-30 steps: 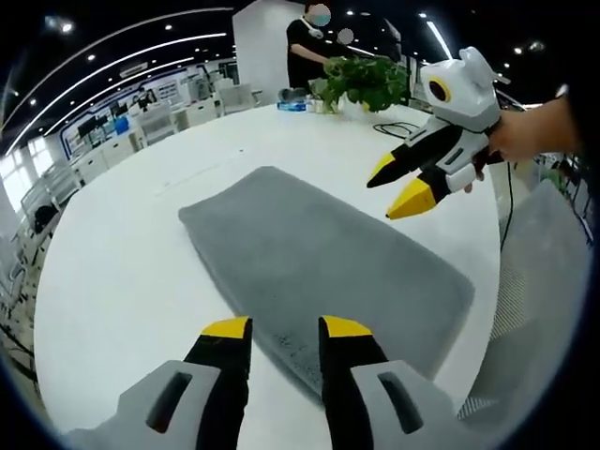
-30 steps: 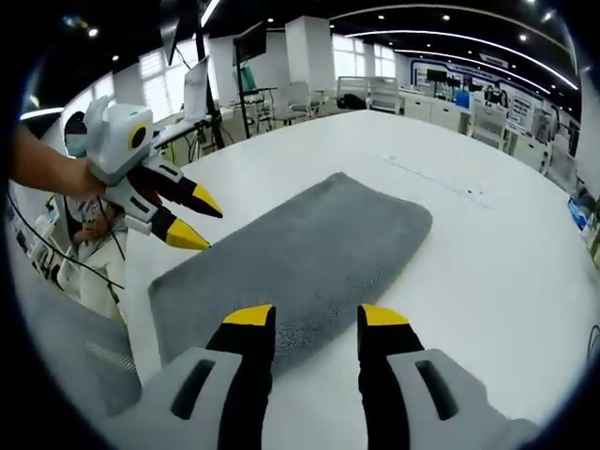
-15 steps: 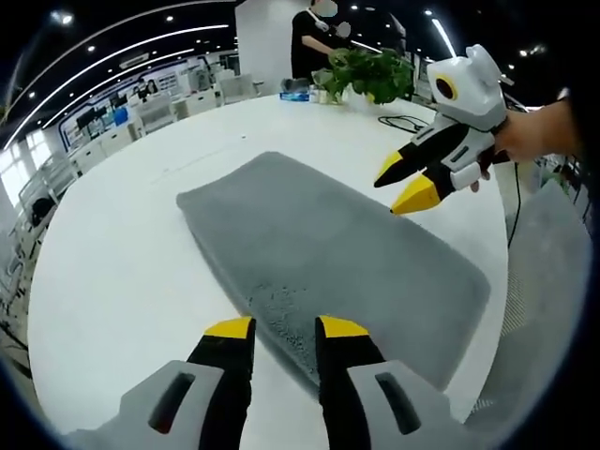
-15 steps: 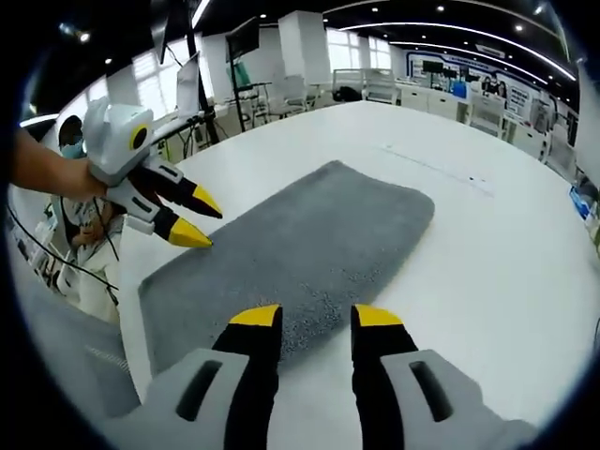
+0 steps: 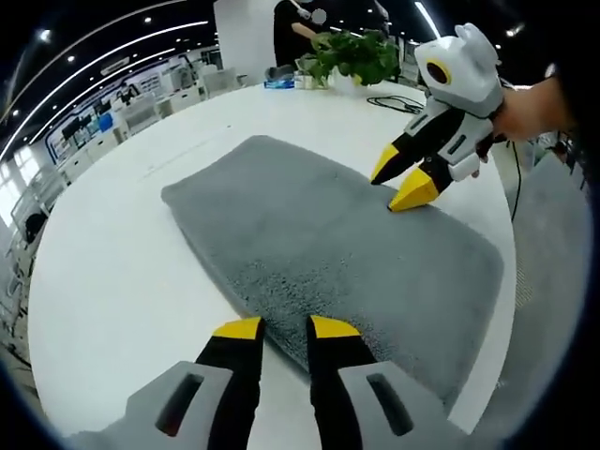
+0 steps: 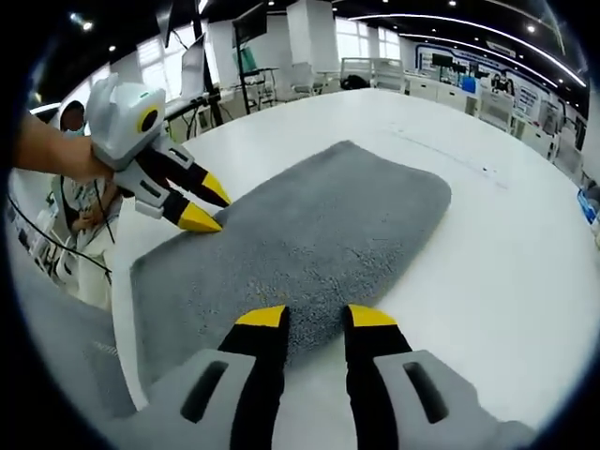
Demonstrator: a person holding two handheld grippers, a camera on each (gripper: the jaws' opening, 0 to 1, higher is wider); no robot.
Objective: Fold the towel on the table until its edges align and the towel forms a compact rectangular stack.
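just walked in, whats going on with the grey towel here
A person holds a two-jaw gripper in each hand over a grey towel lying flat and unfolded on a white table. The left gripper sits at one long edge, the right gripper at the opposite edge, both with jaws apart. No fold has been made yet.

Open-plan office: rows of desks (image 5: 141, 112), monitors (image 6: 251, 23), ceiling striplights (image 5: 131, 42).
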